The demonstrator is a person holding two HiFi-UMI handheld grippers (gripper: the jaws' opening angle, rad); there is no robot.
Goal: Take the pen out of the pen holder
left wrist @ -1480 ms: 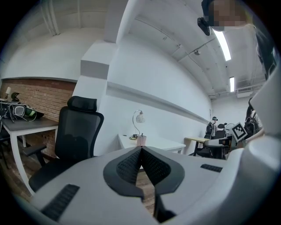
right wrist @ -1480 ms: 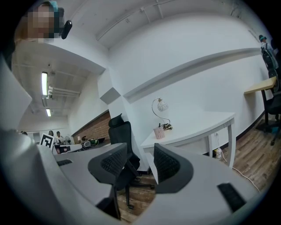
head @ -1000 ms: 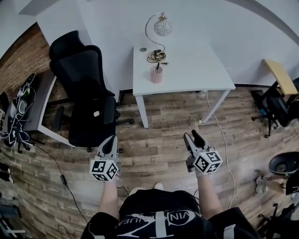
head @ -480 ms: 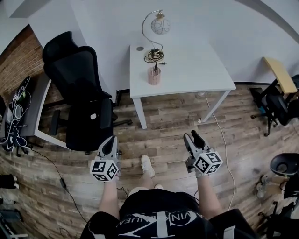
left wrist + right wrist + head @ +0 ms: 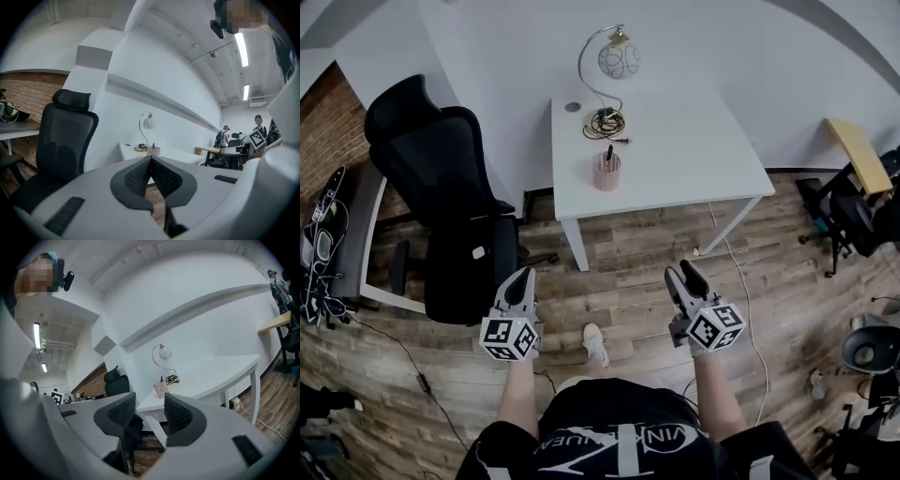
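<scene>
- One white table, far.
- One pink pen holder, one pen.
- One lamp.
- One black office chair, left of the table.
- Two grippers: left gripper, right gripper.

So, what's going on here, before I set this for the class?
A person stands on the wooden floor facing a white table, one tool in each hand. The left tool has its jaws together, the right tool has them apart, and neither holds anything. The pink pen holder sits on the table near a lamp, with the dark pen upright in it. Both tools are well short of the table; the pen is untouched.
</scene>
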